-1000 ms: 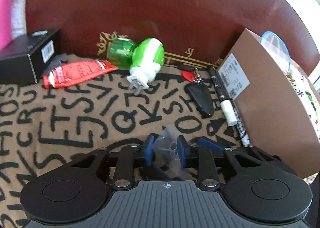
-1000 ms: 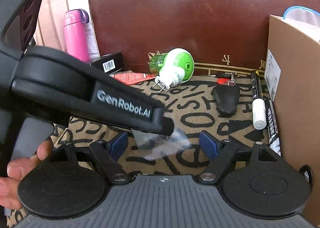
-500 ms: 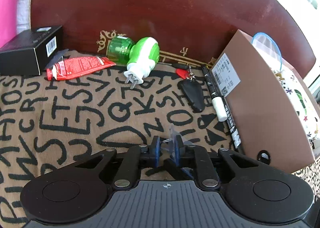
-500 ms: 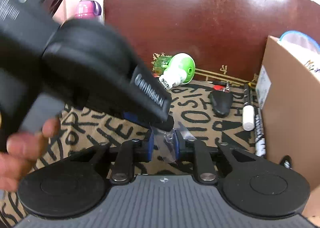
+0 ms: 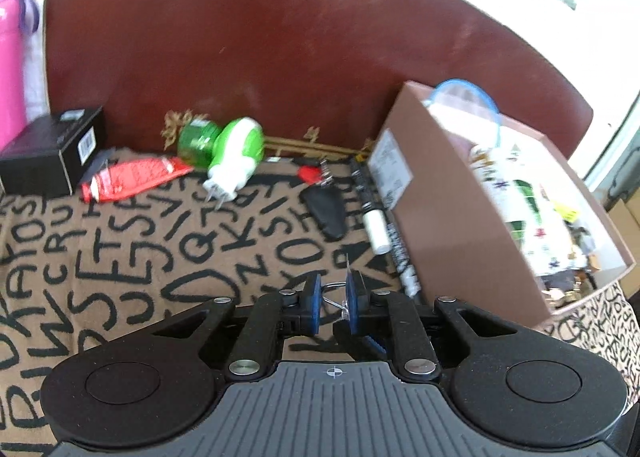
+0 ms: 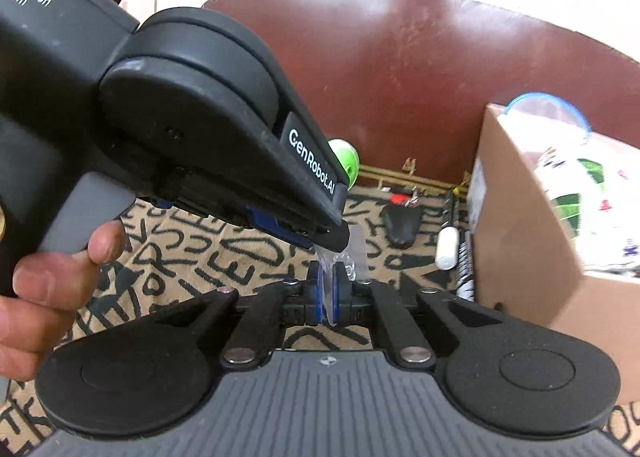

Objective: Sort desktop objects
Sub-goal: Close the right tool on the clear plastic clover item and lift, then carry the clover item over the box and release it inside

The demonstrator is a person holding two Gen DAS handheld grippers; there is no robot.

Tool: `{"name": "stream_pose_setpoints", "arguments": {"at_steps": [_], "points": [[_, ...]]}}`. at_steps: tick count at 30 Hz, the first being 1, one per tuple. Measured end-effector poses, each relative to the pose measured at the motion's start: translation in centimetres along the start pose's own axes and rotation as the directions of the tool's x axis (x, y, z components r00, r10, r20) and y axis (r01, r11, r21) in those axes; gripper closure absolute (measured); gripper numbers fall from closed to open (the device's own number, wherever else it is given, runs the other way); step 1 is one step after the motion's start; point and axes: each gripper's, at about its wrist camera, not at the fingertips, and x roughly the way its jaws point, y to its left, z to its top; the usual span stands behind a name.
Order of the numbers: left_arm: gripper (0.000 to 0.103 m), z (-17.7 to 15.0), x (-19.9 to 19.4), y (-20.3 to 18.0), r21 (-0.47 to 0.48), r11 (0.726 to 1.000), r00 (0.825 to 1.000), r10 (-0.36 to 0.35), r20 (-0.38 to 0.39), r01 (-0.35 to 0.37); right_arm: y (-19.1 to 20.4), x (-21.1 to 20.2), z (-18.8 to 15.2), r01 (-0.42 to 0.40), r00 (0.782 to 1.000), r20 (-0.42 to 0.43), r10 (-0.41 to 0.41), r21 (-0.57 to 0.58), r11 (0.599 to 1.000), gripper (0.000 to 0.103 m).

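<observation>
My right gripper (image 6: pixel 328 277) is shut on a small clear plastic bag (image 6: pixel 352 253), held above the lettered cloth. My left gripper (image 5: pixel 335 293) is close above and to the left of it, jaws slightly apart, with the clear bag's edge (image 5: pixel 348 271) against the right pad; its body fills the upper left of the right wrist view. On the cloth lie a green and white plug-in device (image 5: pixel 228 153), a red tube (image 5: pixel 132 177), a black key pouch (image 5: pixel 326 209) and markers (image 5: pixel 376 225). A brown cardboard box (image 5: pixel 460 225) stands at the right.
A black carton (image 5: pixel 52 157) and a pink bottle (image 5: pixel 12 65) are at the far left. A dark red chair back (image 5: pixel 280 57) rises behind the cloth. The box holds a patterned item and a blue-rimmed lid (image 5: pixel 468 101).
The right gripper closed on the clear bag and lifted it. The left gripper's jaws have opened a little around the bag. Both grippers rose and shifted toward the box.
</observation>
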Motion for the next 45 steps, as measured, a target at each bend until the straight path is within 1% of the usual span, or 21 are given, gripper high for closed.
{"name": "stream_pose_setpoints", "arguments": {"at_steps": [2, 8, 13, 17, 22, 27, 31, 36, 37, 38, 39, 40, 41, 42, 43, 44, 45], "points": [[0.094, 0.2, -0.8, -1.0, 0.014, 1.0, 1.0, -0.005, 0.021, 0.005, -0.4, -0.4, 0.2, 0.008, 1.0, 0.024, -0.008, 0.004, 1.0, 0.098], [0.094, 1.1, -3.9, -4.3, 0.071, 0.997, 0.994, -0.019, 0.103, 0.012, -1.7, -3.6, 1.6, 0.032, 0.993, 0.115, -0.034, 0.018, 0.999, 0.098], [0.094, 2.5, -6.2, -7.9, 0.135, 0.99, 0.983, -0.053, 0.174, 0.03, -3.4, -6.3, 3.1, 0.065, 0.977, 0.203, -0.071, 0.036, 0.997, 0.098], [0.094, 3.4, -6.8, -11.0, 0.191, 0.98, 0.976, -0.091, 0.197, 0.053, -5.3, -8.0, 3.7, 0.11, 0.96, 0.251, -0.121, 0.057, 0.992, 0.098], [0.094, 4.0, -5.5, -15.2, 0.259, 0.961, 0.97, -0.151, 0.188, 0.1, -8.3, -9.3, 3.7, 0.181, 0.942, 0.269, -0.2, 0.094, 0.979, 0.098], [0.094, 3.9, -2.8, -18.7, 0.297, 0.943, 0.965, -0.205, 0.161, 0.15, -11.9, -9.6, 3.1, 0.249, 0.929, 0.247, -0.275, 0.133, 0.959, 0.098], [0.094, 4.1, -0.2, -20.4, 0.287, 0.942, 0.967, -0.22, 0.131, 0.175, -14.3, -8.7, 2.5, 0.284, 0.925, 0.221, -0.31, 0.143, 0.948, 0.098], [0.092, 4.9, 2.2, -21.2, 0.289, 0.942, 0.971, -0.211, 0.114, 0.171, -16.6, -7.2, 2.3, 0.291, 0.924, 0.21, -0.32, 0.16, 0.943, 0.098], [0.088, 5.1, 2.6, -21.2, 0.283, 0.943, 0.971, -0.211, 0.109, 0.173, -16.9, -6.9, 2.2, 0.288, 0.924, 0.209, -0.32, 0.169, 0.943, 0.098], [0.066, 5.2, 3.0, -21.1, 0.277, 0.944, 0.971, -0.215, 0.103, 0.18, -16.9, -7.3, 2.0, 0.286, 0.925, 0.207, -0.319, 0.176, 0.942, 0.097], [0.062, 5.2, 3.2, -21.0, 0.272, 0.945, 0.971, -0.216, 0.098, 0.183, -16.8, -7.0, 1.9, 0.284, 0.927, 0.198, -0.319, 0.184, 0.941, 0.097], [0.043, 5.0, 3.2, -20.8, 0.27, 0.947, 0.972, -0.208, 0.107, 0.173, -16.6, -7.3, 1.8, 0.284, 0.93, 0.184, -0.318, 0.189, 0.94, 0.095], [0.015, 4.7, 3.0, -20.7, 0.27, 0.95, 0.973, -0.198, 0.122, 0.159, -16.7, -7.2, 1.5, 0.281, 0.933, 0.174, -0.315, 0.195, 0.94, 0.078], [0.005, 4.4, 2.6, -20.5, 0.267, 0.954, 0.972, -0.184, 0.147, 0.14, -16.7, -7.3, 1.2, 0.29, 0.929, 0.174, -0.326, 0.205, 0.935, 0.048], [0.0, 3.8, 2.0, -20.2, 0.257, 0.96, 0.968, -0.163, 0.191, 0.111, -16.6, -7.5, 0.9, 0.309, 0.92, 0.179, -0.348, 0.212, 0.927, 0.036], [0.0, 3.4, 1.4, -20.1, 0.249, 0.964, 0.961, -0.156, 0.228, 0.097, -16.4, -7.7, 0.7, 0.327, 0.911, 0.187, -0.367, 0.212, 0.921, 0.025], [0.0, 2.9, 0.9, -19.8, 0.246, 0.965, 0.954, -0.16, 0.255, 0.096, -16.3, -7.9, 0.5, 0.336, 0.907, 0.19, -0.375, 0.208, 0.919, 0.025]]}}
